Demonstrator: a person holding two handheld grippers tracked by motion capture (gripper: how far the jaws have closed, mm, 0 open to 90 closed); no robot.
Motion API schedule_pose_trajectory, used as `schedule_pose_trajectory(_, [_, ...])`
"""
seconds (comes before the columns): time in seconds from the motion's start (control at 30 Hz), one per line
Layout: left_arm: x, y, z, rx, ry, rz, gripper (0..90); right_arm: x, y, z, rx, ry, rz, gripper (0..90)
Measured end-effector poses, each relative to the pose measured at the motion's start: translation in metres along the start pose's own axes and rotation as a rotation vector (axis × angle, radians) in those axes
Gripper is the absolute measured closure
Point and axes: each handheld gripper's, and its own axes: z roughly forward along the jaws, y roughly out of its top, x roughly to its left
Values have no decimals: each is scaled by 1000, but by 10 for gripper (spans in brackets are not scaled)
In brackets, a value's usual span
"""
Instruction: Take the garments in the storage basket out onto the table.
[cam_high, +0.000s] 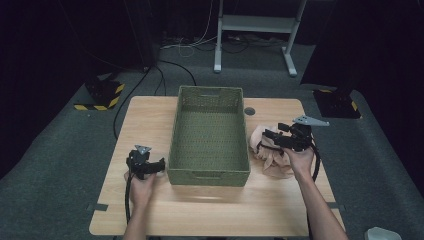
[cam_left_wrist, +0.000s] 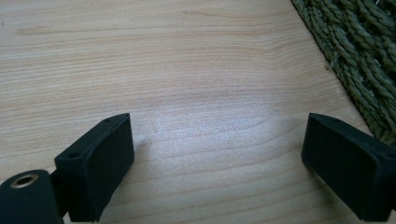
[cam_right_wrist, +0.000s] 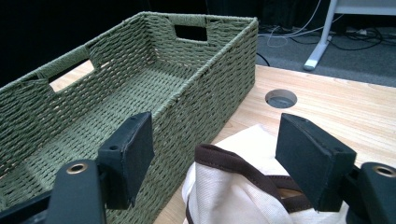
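**Grasping the cloth bag beside the basket**

High view. The woven green basket (cam_high: 209, 136) stands at the middle of the wooden table (cam_high: 210, 210) and is empty. The cream cloth bag (cam_high: 270, 159) lies crumpled on the table just beside the basket's right wall. Your right gripper (cam_high: 272, 135) hovers over the bag, pointing toward the basket. Your left gripper (cam_high: 159, 165) rests low on the table near the basket's left front corner.

Left gripper view. The left gripper (cam_left_wrist: 217, 154) has its jaws spread wide over bare wood, holding nothing. The basket (cam_left_wrist: 359, 56) wall runs along the upper right edge. Keep this gripper parked there, ready to steady the basket if it slides.

Right gripper view. The right gripper (cam_right_wrist: 212, 154) is also wide and empty. The bag (cam_right_wrist: 233, 196), with its dark brown trim (cam_right_wrist: 233, 161), sits directly between and below the jaws, beside the basket (cam_right_wrist: 140, 74) wall. Lower until the jaws straddle a raised fold or the trimmed edge. Close on several layers, not a single ply. Lift high enough to clear the basket rim before moving across.
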Motion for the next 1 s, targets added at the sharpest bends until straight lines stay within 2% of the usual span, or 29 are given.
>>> schedule_pose_trajectory(1.0, [0, 0, 0, -1, 0, 0, 92, -10, 0, -23, -47, -9, 16, 293])
